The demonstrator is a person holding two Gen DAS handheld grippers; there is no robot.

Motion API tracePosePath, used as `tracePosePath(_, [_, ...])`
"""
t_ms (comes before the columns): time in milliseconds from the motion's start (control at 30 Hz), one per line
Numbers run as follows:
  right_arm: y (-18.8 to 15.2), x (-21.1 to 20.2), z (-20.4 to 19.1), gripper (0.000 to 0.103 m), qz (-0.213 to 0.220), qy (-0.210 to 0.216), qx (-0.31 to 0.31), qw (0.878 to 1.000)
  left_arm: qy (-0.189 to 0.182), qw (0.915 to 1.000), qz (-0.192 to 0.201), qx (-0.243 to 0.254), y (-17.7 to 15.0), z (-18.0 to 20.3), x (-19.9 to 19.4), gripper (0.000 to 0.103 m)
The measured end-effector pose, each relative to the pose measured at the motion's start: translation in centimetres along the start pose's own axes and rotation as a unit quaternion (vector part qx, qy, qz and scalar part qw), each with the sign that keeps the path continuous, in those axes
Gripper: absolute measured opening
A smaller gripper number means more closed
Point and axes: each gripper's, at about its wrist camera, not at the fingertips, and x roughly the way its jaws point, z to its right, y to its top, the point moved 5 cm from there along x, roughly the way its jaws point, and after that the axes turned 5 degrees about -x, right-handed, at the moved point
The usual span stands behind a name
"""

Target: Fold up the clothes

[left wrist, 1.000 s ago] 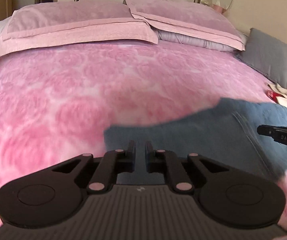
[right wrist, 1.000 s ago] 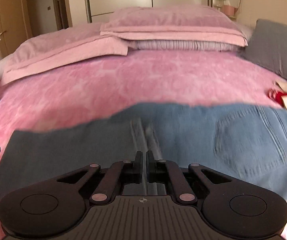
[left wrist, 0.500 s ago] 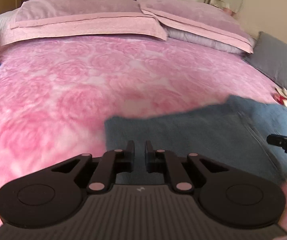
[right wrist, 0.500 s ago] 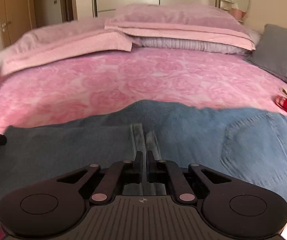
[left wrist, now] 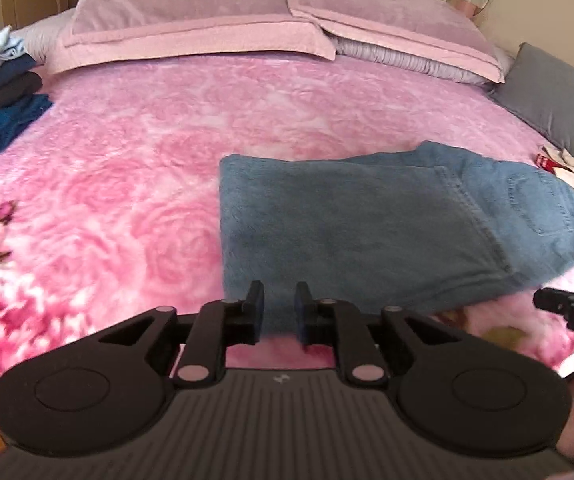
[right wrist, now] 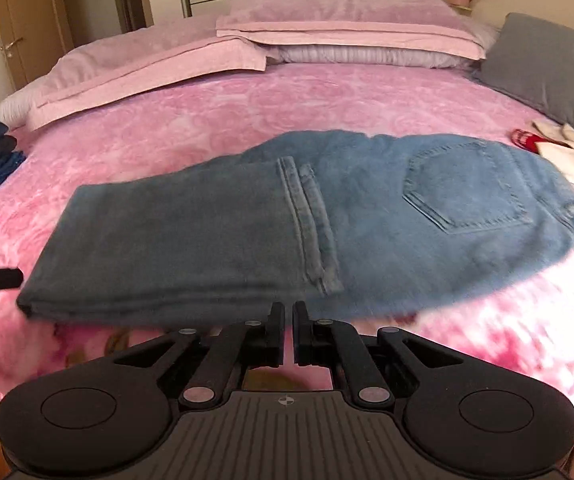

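- Lying across the pink rose-patterned bed point(left wrist: 127, 168), the jeans point(left wrist: 367, 220) are folded once along their length, with the leg end laid over toward the seat and back pocket point(right wrist: 467, 188).
- Farthest left, a stack of folded dark and blue clothes point(left wrist: 3, 112) sits at the bed's edge, well apart from the jeans.
- Just short of the jeans' near hem, the left tool point(left wrist: 279, 306) has just been parting its jaws; they now stand slightly spread with nothing pinched between them.
- Further right, the right tool point(right wrist: 289, 320) sits before the near edge, under the leg seam. Its jaws have just been opening too, to a narrow gap that holds no cloth.
- Judging by this, the fold has been laid down and let go.
- Next likely comes one more fold, which needs both tools to pinch every layer at one end, or a move to the stack.
- At far right, white and red garments point(right wrist: 559, 152) wait near the grey cushion point(right wrist: 547, 68).
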Motion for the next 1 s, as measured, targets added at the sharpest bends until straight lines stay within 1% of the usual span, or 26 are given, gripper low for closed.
tracePosePath(33, [-0.4,-0.8,0.0,0.028,0.001,-0.005,0.006,1.0,0.003,1.0,0.003,0.002,-0.4,0.4,-1.0,0.019])
tracePosePath(67, [-0.7,-1.7,0.1,0.062,0.002,-0.011,0.013,1.0,0.006,1.0,0.006,0.005,-0.8,0.7,-2.0,0.023])
tracePosePath(100, [-1.0,-2.8,0.2,0.073,0.011,-0.016,0.019,1.0,0.007,0.9999,0.01,0.009,-1.1,1.2,-2.9,0.027])
tracePosePath(133, [-1.2,-4.0,0.3,0.076,0.023,-0.02,0.024,0.999,0.007,0.9998,0.015,0.012,-1.5,1.7,-3.9,0.029])
tracePosePath(200, [-1.4,-5.9,0.2,0.076,0.037,-0.026,0.023,0.999,0.007,0.9995,0.026,0.018,-2.1,2.6,-5.9,0.035])
tracePosePath(367, [-2.2,-10.1,0.0,0.076,0.065,-0.045,0.03,0.996,0.016,0.9973,0.058,0.042,-3.9,4.6,-10.5,0.043])
tracePosePath(467, [-3.0,-11.8,-0.3,0.076,0.075,-0.044,0.033,0.996,0.025,0.9956,0.077,0.048,-4.7,5.1,-12.6,0.044])
tracePosePath(567, [-3.8,-12.9,-0.7,0.076,0.077,-0.044,0.03,0.996,0.028,0.9943,0.089,0.052,-5.2,5.4,-14.0,0.044])
tracePosePath(733, [-4.6,-13.6,-0.9,0.076,0.077,-0.046,0.027,0.996,0.026,0.9928,0.1,0.062,-5.7,5.9,-14.9,0.044])
tracePosePath(1000, [-4.7,-12.7,0.2,0.076,0.068,-0.061,0.038,0.995,0.012,0.9936,0.086,0.073,-5.3,6.7,-12.8,0.044])
